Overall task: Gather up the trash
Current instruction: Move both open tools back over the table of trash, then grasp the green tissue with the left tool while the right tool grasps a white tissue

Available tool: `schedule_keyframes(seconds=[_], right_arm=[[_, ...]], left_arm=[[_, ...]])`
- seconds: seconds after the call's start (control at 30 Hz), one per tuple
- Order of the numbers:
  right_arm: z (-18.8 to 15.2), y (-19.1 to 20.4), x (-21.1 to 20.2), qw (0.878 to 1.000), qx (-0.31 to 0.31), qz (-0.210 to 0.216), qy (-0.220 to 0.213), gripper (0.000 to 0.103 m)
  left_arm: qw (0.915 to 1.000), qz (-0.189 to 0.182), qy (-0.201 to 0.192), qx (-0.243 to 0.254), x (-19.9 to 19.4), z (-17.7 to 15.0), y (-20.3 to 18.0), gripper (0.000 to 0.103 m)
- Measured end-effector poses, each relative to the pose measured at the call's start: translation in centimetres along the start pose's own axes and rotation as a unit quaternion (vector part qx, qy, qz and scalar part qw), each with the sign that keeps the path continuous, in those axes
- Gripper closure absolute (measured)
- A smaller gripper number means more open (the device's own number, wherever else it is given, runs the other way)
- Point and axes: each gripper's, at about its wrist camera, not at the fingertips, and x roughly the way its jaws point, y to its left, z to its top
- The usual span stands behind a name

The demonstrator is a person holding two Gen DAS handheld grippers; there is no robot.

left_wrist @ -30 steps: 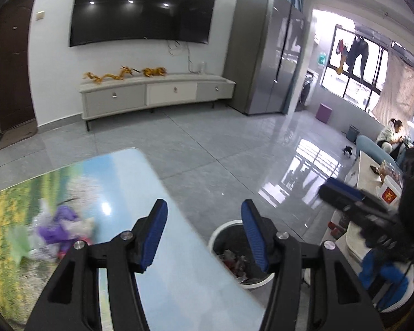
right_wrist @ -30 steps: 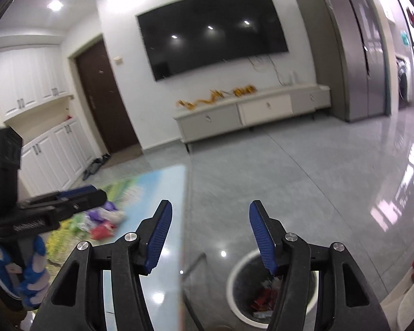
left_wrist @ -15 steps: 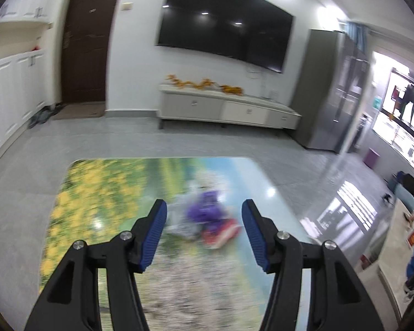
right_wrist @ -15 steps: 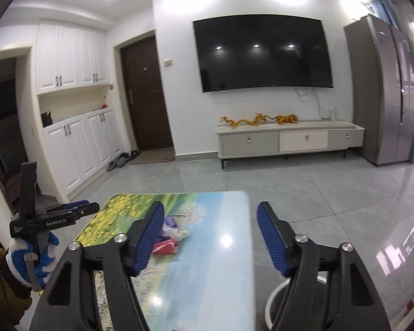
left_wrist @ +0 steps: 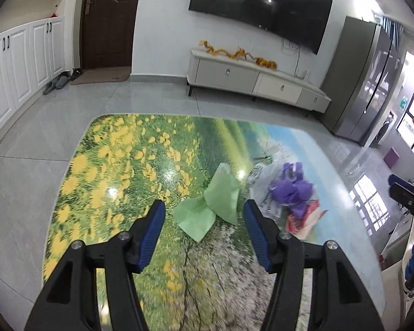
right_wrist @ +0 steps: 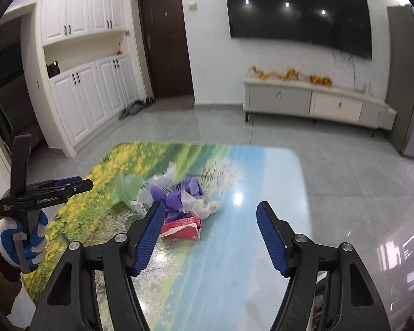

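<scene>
Change: both views swung from the floor bin to the table [left_wrist: 77, 165].
Left gripper [left_wrist: 204, 220]: spread empty, green bag [left_wrist: 207, 209] at 12 o'clock.
Right gripper [right_wrist: 209, 223]: spread empty.
Meaning: pickup likely next.

Crumpled green plastic bag [left_wrist: 211, 205] lying flat on the table [left_wrist: 118, 165], near its middle. Just right of the bag, touching it, clear printed plastic film [left_wrist: 259, 190] spread flat. On the film, wadded purple wrapper [left_wrist: 292, 189], bunched and raised. Beside the purple wad, toward the table's right edge, torn red-and-white packet [left_wrist: 300, 219], lying flattened. White tissue scrap [right_wrist: 207, 207] against the purple wad.
</scene>
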Motion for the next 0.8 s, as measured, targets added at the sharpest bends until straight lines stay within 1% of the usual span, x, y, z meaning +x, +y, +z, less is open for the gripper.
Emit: schedule_keyframes(seconds=[0.13, 0.2, 0.33, 0.47, 0.53, 0.57, 0.6, 0.63, 0.67, 0.7, 0.73, 0.8], right_arm=[[0.1, -0.1, 5.4, 0.999, 0.0, 0.007, 0.035, 0.042], [0.3, -0.1, 7.6, 0.999, 0.007, 0.016, 0.047, 0.042], [0.6, -0.2, 11.3, 0.997, 0.023, 0.031, 0.061, 0.042], [0.2, 0.0, 13.8, 0.996, 0.032, 0.038, 0.078, 0.042], [-0.2, 0.2, 14.8, 0.994, 0.033, 0.047, 0.089, 0.042], [-0.4, 0.4, 15.1, 0.994, 0.033, 0.051, 0.093, 0.045], [-0.7, 0.5, 15.4, 0.993, 0.031, 0.055, 0.096, 0.053], [-0.8, 0.7, 15.5, 0.993, 0.028, 0.057, 0.099, 0.056], [-1.0, 0.9, 15.6, 0.993, 0.024, 0.06, 0.1, 0.065], [-1.1, 1.1, 15.5, 0.993, 0.019, 0.066, 0.098, 0.077], [-1.2, 1.3, 15.3, 0.993, 0.015, 0.068, 0.097, 0.08], [-1.5, 1.4, 14.9, 0.993, 0.011, 0.07, 0.096, 0.084]], left_arm=[[0.9998, 0.01, 0.006, 0.019, 2.9, 0.7, -0.2, 0.046], [0.9997, 0.01, 0.012, 0.018, 4.1, 1.0, 0.1, 0.046], [0.9995, 0.012, 0.022, 0.021, 6.2, 1.3, 0.2, 0.047], [0.9988, 0.018, 0.034, 0.031, 7.7, 1.1, 0.1, 0.047], [0.9984, 0.021, 0.04, 0.035, 8.4, 1.1, 0.0, 0.05], [0.9981, 0.022, 0.043, 0.036, 8.7, 1.0, 0.0, 0.053], [0.998, 0.022, 0.046, 0.037, 9.0, 1.0, 0.0, 0.058], [0.9979, 0.023, 0.048, 0.036, 9.3, 1.0, 0.0, 0.06], [0.9979, 0.025, 0.048, 0.035, 9.5, 1.1, 0.1, 0.067], [0.998, 0.023, 0.05, 0.032, 9.6, 1.1, 0.2, 0.071], [0.9981, 0.023, 0.049, 0.03, 9.5, 1.1, 0.3, 0.072], [0.998, 0.029, 0.045, 0.034, 9.2, 0.9, 0.3, 0.075]])
